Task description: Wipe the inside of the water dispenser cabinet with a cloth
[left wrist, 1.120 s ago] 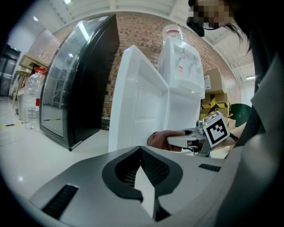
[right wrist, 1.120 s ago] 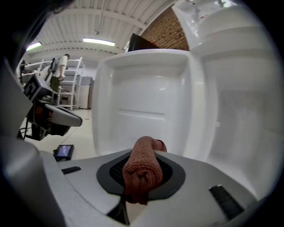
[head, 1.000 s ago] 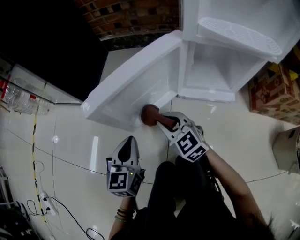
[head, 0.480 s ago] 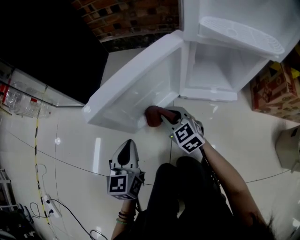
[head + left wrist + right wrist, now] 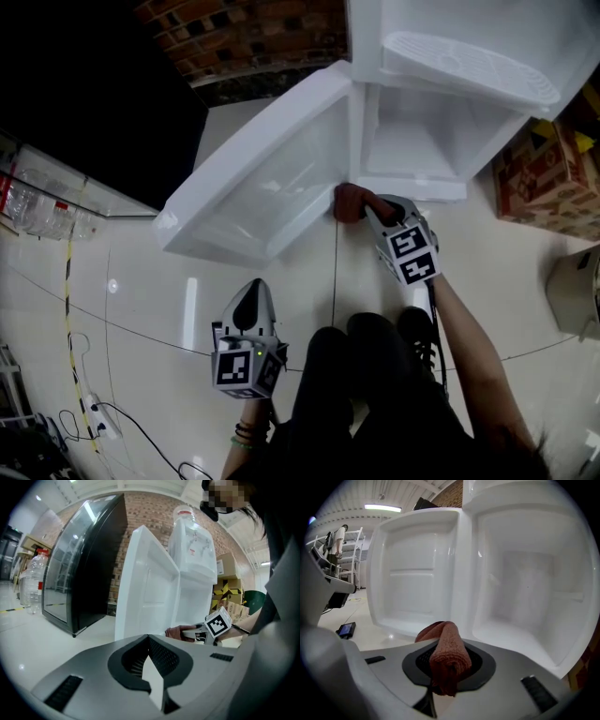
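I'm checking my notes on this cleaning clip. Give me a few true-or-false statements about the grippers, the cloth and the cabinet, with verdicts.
1. The right gripper is shut on the cloth. True.
2. The door of the cabinet is closed. False: it is swung wide open, to the left in the head view.
3. The left gripper holds a second cloth. False: its jaws are together on nothing, and it hangs low, away from the cabinet.
4. A cardboard box stands beside the cabinet. True.
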`<state>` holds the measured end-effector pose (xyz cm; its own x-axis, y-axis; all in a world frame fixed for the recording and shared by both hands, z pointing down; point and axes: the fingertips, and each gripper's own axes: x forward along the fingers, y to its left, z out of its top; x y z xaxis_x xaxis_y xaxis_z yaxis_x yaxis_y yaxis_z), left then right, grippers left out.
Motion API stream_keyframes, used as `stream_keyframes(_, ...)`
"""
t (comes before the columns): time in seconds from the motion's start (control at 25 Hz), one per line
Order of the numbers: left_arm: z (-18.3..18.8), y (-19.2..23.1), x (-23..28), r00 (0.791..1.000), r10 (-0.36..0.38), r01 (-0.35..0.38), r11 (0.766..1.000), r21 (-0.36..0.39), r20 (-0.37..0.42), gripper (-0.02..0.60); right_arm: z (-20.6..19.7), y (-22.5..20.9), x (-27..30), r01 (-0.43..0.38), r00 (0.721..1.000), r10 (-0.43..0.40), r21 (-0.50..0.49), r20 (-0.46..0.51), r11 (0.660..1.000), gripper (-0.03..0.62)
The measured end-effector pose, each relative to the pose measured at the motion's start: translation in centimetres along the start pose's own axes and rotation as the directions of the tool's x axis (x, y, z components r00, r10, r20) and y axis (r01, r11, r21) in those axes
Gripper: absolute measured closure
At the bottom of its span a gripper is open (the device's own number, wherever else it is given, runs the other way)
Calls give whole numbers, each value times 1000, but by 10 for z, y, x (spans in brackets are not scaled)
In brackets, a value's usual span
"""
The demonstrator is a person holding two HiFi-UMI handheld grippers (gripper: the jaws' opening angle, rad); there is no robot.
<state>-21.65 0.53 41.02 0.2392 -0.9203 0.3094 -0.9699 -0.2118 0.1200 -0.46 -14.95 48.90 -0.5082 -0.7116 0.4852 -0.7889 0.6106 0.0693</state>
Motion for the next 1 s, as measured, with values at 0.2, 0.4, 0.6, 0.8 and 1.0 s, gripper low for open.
stream_keyframes(0.2, 11, -21, 7, 1000, -17, 16, 999, -46, -12, 597, 4, -9, -11, 30, 999, -31, 32, 40, 999, 517)
stream_keyframes(0.4, 9, -32, 16, 999, -44, 43, 999, -31, -22, 597, 7, -71, -26, 160, 982, -169, 115, 78, 980, 517)
stream_keyframes(0.6, 7, -35, 23, 998, -57, 56, 998, -27, -37, 597, 34, -119, -43, 237, 953, -271, 222, 138, 946, 517)
stream_keyframes(0.8, 10, -38, 34, 997, -69, 68, 997, -22, -42, 597, 115, -135, -71, 218, 897, -290, 236, 333, 947, 517)
stream_keyframes(1.0, 5, -34, 41, 997, -73, 73, 997, -1, -38, 597, 200, -120, -107, 148, 808, -252, 230, 533, 962, 517)
